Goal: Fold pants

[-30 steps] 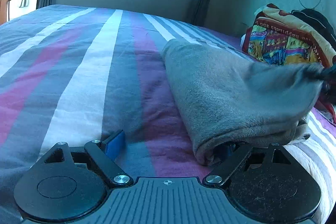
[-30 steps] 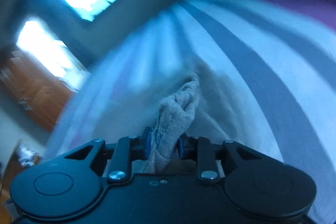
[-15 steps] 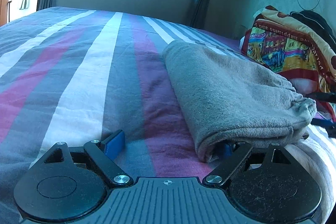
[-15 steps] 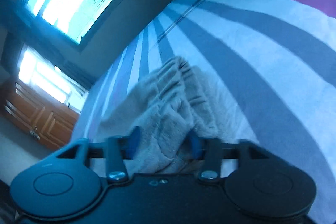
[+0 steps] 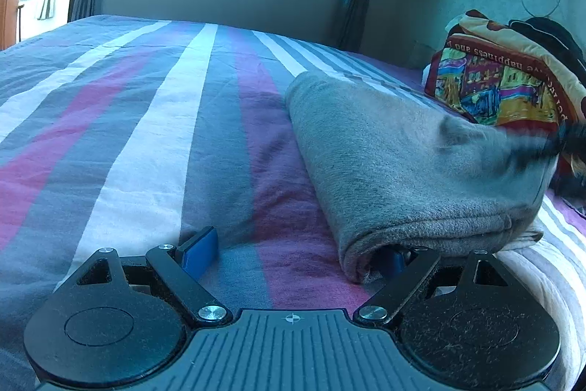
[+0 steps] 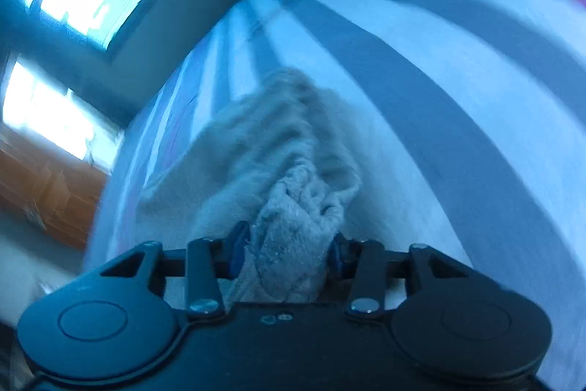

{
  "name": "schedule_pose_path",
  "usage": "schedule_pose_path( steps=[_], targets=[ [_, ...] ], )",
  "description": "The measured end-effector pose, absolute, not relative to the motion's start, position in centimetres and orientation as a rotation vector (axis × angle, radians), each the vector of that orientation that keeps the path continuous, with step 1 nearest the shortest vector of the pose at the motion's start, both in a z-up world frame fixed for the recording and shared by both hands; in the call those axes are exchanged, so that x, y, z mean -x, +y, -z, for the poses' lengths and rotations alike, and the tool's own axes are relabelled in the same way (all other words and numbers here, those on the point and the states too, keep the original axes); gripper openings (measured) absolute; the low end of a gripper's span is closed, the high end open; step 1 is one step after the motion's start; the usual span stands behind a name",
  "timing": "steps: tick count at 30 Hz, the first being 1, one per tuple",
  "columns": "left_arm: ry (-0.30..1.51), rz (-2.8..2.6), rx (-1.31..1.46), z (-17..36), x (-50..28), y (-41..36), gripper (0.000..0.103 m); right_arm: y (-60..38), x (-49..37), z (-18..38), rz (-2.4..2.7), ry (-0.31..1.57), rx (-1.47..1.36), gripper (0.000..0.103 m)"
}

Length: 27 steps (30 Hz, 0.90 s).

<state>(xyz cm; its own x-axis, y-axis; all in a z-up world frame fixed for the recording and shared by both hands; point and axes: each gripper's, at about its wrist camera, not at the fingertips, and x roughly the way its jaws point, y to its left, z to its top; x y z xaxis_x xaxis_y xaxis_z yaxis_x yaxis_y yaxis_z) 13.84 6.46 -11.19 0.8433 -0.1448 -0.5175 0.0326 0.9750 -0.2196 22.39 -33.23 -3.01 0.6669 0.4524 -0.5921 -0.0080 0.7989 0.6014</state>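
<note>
**Gray pants half folded on a striped bed, one gripper pinching their end**

Nearest, the left gripper [image 5: 293, 253] lies low on the striped bedsheet [image 5: 154, 149] with its jaws spread wide. Its left blue pad [image 5: 199, 248] rests bare on the sheet; the other is tucked under the near folded edge of the gray pants [image 5: 395, 163], holding nothing.

The pants lie ahead and to the right of those jaws. Their long axis runs away from the left gripper toward the far wall.

At the right end, the right gripper [image 6: 287, 253] pinches a bunched, ribbed end of the pants [image 6: 293, 229] between its jaws, slightly raised. It looks nearer to the loose end and better placed to carry the next fold across. That view is blurred.

Farther back, a colorful printed blanket [image 5: 505, 87] is heaped against the wall. No containers are visible.
</note>
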Motion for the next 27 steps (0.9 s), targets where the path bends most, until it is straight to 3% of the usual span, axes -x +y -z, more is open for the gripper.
schedule_pose_path(
  steps=[7,10,13,16,23,27],
  targets=[
    [0.555,0.093,0.282,11.3,-13.7,7.3,0.088,-32.0,-19.8,-5.4,-0.511,0.411,-0.428,0.035],
    [0.551,0.084,0.303,11.6,-13.7,7.5,0.088,-33.6,-20.2,-1.7,-0.413,0.524,-0.491,0.034],
    [0.552,0.084,0.304,11.6,-13.7,7.6,0.088,-34.1,-21.8,5.5,-0.275,0.857,-0.524,0.034],
    [0.552,0.082,0.300,11.7,-13.8,7.5,0.088,-35.6,-20.5,6.5,-0.291,0.793,-0.658,0.034],
    [0.549,0.083,0.314,11.8,-13.9,7.8,0.088,-35.1,-19.2,3.2,-0.330,0.705,-0.606,0.034],
    [0.560,0.083,0.293,11.6,-14.1,7.6,0.088,-36.0,-19.7,6.5,-0.266,0.787,-0.627,0.034]
  ],
)
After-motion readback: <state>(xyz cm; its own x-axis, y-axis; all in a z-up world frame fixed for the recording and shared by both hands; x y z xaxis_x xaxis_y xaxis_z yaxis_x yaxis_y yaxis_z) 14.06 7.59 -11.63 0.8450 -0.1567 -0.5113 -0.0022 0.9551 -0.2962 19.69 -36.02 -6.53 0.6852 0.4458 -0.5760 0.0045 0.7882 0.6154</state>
